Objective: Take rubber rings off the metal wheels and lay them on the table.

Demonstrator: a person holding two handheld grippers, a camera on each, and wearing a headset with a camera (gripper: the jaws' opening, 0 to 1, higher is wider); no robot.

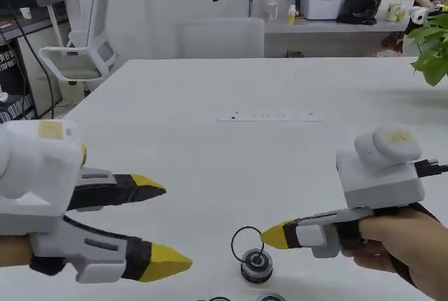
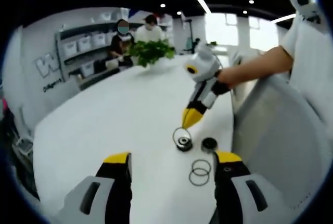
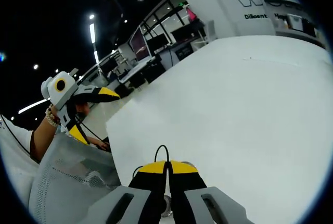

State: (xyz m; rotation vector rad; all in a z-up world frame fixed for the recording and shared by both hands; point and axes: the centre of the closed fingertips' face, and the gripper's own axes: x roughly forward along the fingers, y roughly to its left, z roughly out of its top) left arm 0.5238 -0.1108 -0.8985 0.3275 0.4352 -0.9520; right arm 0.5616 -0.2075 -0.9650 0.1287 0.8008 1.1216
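The left tongs hang above the white table at about eight o'clock in the head view. Their jaws are spread wide and nothing is between the yellow tips. The left gripper view shows the same two tips well apart at six o'clock. Just ahead of the right-hand tip in that view, two loose rings lie flat on the table and overlap each other.

At six o'clock in the head view, close to the table's near edge, stands the metal wheel. A thin black rubber ring rises from it as a loop toward eleven o'clock. The ring's lower edge meets the top of the wheel, and I cannot tell whether it is seated there or only touching. In the left gripper view a second wheel, dark, sits just beside the first at its three o'clock.

The right tongs reach in from three o'clock, held by a hand. Their jaws are pressed together on the ring's right side. In the right gripper view the two yellow tips meet with the loop standing up out of them at twelve o'clock.

A leafy plant stands at two o'clock, at the table's far right.
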